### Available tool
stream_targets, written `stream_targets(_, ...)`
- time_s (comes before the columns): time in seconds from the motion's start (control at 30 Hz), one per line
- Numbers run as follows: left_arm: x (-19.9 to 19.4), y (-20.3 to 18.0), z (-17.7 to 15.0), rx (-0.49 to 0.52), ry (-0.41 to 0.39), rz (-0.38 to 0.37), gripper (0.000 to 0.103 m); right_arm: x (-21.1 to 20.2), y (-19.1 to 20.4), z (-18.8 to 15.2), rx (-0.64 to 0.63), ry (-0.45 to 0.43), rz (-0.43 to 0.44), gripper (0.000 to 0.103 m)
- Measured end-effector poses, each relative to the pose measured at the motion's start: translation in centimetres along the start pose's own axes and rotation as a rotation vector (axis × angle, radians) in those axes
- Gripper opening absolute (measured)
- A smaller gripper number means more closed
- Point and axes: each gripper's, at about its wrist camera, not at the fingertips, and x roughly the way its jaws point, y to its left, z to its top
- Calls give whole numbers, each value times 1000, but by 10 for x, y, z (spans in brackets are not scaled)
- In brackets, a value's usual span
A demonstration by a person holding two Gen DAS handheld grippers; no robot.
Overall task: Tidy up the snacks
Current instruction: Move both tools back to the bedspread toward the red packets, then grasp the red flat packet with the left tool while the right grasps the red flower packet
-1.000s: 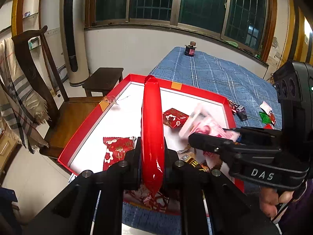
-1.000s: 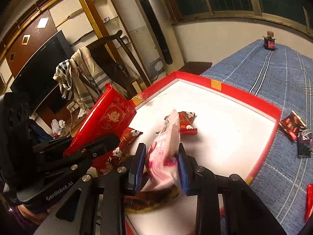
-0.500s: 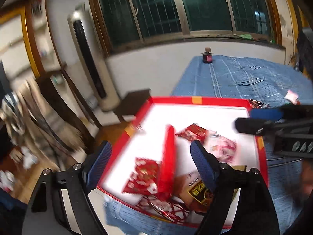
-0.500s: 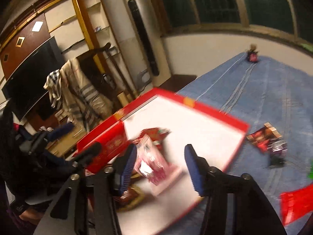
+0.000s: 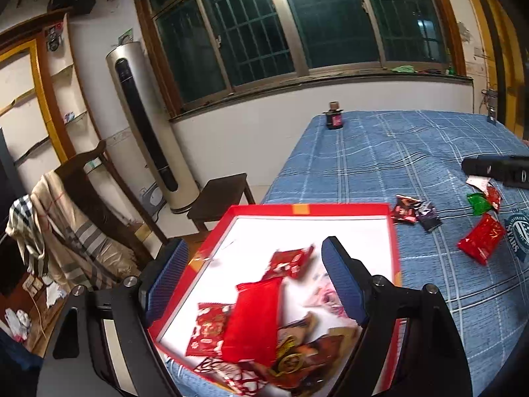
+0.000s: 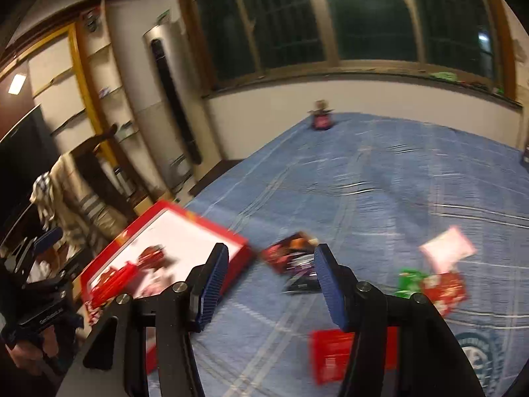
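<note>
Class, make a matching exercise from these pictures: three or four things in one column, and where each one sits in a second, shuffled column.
Things:
1. big red packet
2. green packet
3. small dark bottle
4. striped cloth

Places:
A. far end of the blue tablecloth
B. draped over the wooden chair
C. inside the red box
D. on the tablecloth, outside the box

Pairs: 1-C, 2-D, 3-A, 4-B

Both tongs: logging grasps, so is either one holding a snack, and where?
Neither. The left tongs and right tongs stand open with nothing between them.
</note>
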Motion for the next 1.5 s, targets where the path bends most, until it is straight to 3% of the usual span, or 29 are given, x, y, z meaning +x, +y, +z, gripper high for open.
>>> stream_targets(0.4, -8, -67, 25, 114, -6, -43, 83, -23, -119, 3, 168, -35, -87, 59)
stream_targets(0.5, -8, -94, 29, 158, 2, -112, 83, -21, -159, -4, 269, -15, -62, 59)
stream_targets(0.67, 4, -150, 31, 210, 73, -302, 83, -15, -216, -14, 437, 95, -85, 60)
stream_targets(0.73, 11, -171, 29, 247, 95, -357, 83, -12, -229, -20, 487, 138, -55, 59)
stream_targets(0.9, 28, -215, 20, 370, 140, -505, 83, 7, -231, -28, 515, 231, -51, 59)
stream_targets(1.1, 42, -225, 28, 398, 162, -632, 83, 18, -225, -30, 524, 275, -51, 60)
stream_targets(1.3, 37, -238, 25, 502, 122, -714, 83, 40, -213, -34, 553, 346, -59, 61)
stream_targets(1.5, 42, -251, 22, 567, 170, -800, 83, 48, -204, -35, 571, 301, -61, 73)
